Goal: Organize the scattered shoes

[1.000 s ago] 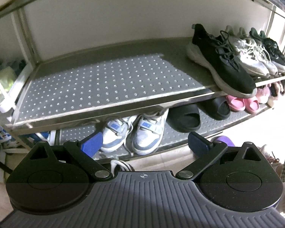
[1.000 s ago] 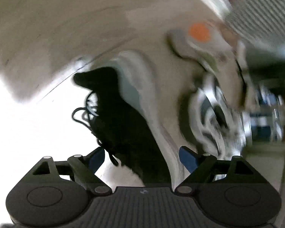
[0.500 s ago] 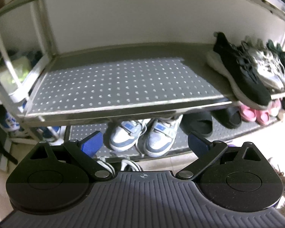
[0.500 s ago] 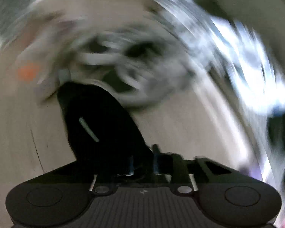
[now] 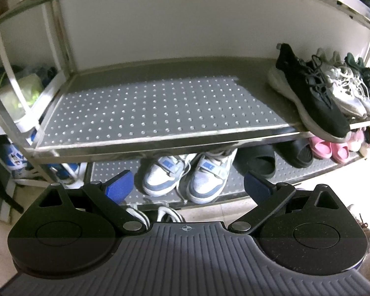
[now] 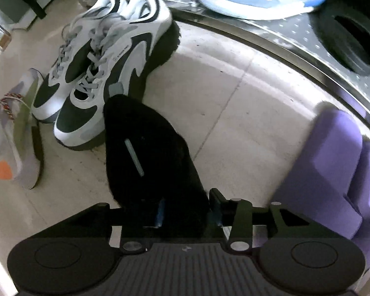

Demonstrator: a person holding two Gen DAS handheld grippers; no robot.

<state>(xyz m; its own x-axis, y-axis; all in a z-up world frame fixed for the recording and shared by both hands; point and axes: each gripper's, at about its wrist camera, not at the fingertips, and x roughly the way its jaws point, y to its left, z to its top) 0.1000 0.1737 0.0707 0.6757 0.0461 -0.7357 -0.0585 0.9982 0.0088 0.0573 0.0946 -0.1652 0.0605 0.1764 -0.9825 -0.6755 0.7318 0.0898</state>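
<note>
My right gripper (image 6: 187, 212) is shut on a black sneaker (image 6: 145, 153) and holds it above the tiled floor, toe pointing away. A white and black sneaker pair (image 6: 106, 56) lies on the floor just beyond it. A grey shoe with an orange patch (image 6: 14, 133) lies at the left. My left gripper (image 5: 187, 185) is open and empty, facing the metal shoe rack. The matching black sneaker (image 5: 308, 93) stands at the right of the middle shelf (image 5: 155, 108), whose left part is bare.
White and green sneakers (image 5: 350, 86) stand right of the black one. The bottom shelf holds white and blue sneakers (image 5: 185, 175), black slides (image 5: 256, 160) and pink slides (image 5: 328, 148). Purple slippers (image 6: 333, 172) lie on the floor at the right.
My right gripper closed on the black sneaker and swung round with it toward the rack. My left gripper shifted left along the rack and stayed open.
</note>
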